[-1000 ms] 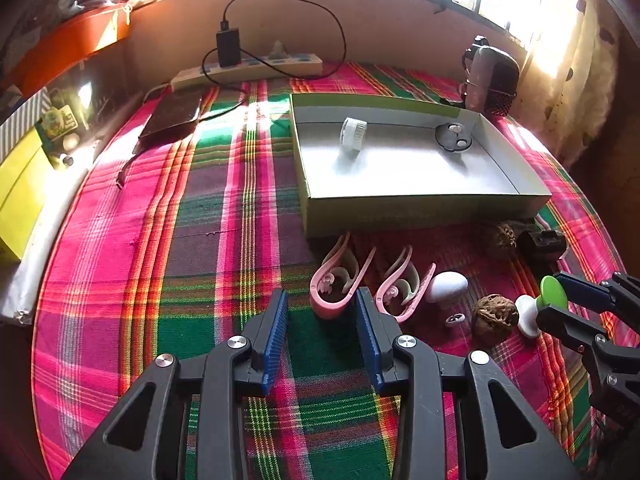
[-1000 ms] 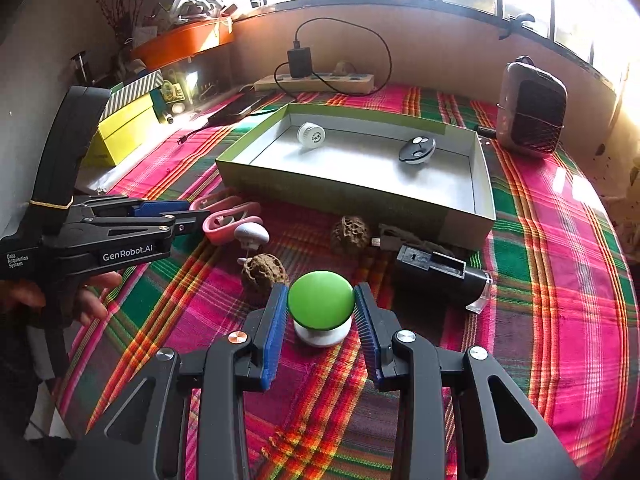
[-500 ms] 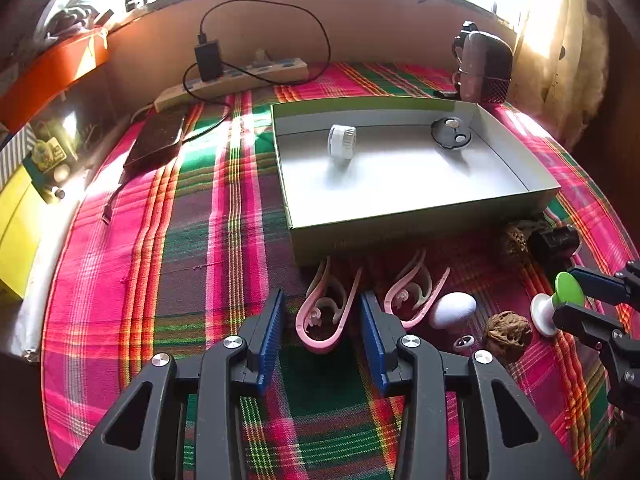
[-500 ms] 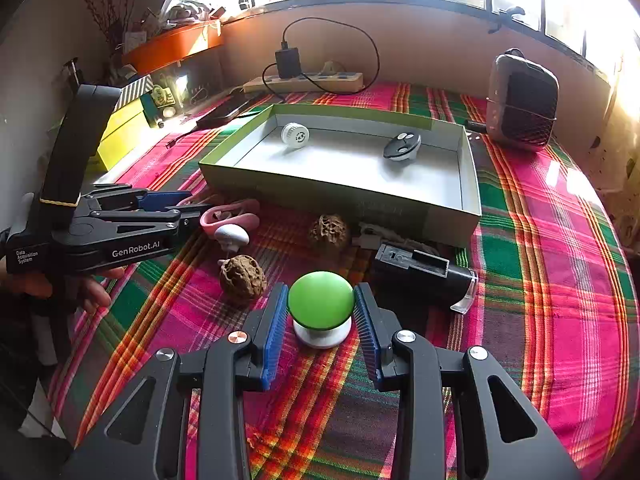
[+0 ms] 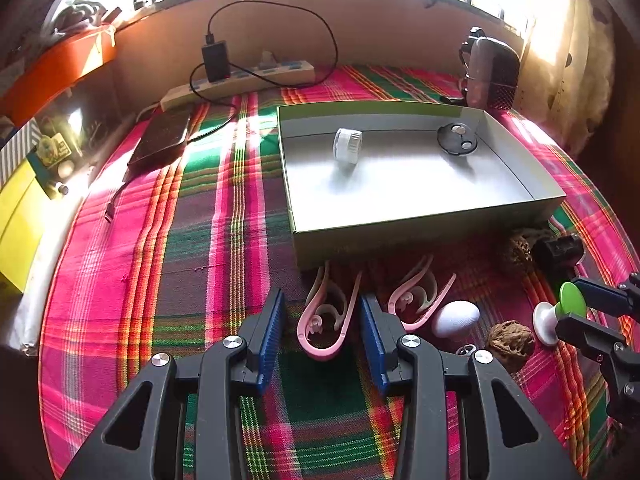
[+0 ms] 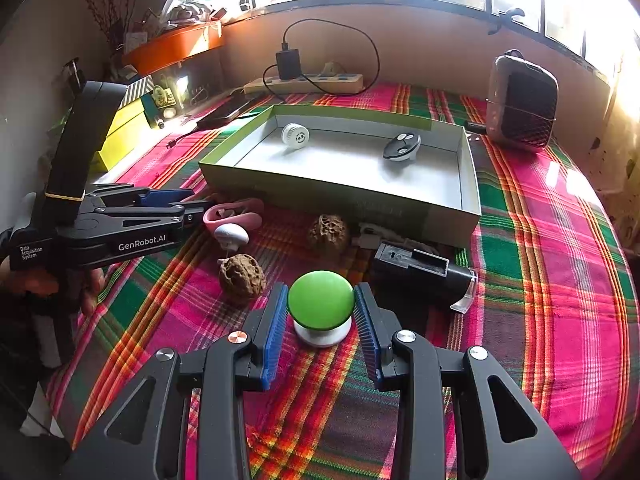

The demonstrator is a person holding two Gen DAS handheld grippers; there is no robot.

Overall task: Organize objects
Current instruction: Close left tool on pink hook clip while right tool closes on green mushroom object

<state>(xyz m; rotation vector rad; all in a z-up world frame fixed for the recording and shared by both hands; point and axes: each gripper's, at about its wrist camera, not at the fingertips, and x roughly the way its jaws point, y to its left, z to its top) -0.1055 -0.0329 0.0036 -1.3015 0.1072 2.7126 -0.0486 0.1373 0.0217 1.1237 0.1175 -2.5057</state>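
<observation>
My left gripper (image 5: 322,330) is open with a pink clip (image 5: 326,320) between its fingers on the plaid cloth. A second pink clip (image 5: 420,300) lies just to its right. My right gripper (image 6: 320,320) stands around a green-topped white knob (image 6: 321,300), its blue pads touching the cap's sides. The open green-rimmed box (image 6: 340,196) lies beyond, holding a white round cap (image 6: 295,135) and a black key fob (image 6: 402,146). The box also shows in the left wrist view (image 5: 424,232).
Two walnuts (image 6: 242,278) (image 6: 328,232), a white egg-shaped piece (image 6: 231,234) and a black rectangular device (image 6: 420,270) lie in front of the box. A power strip (image 6: 304,82), a phone (image 5: 162,138), a dark heater (image 6: 520,104) and yellow boxes (image 6: 120,136) stand around.
My left gripper has moved forward so the pink clip now sits between its fingers. My right gripper has closed in on the green knob.
</observation>
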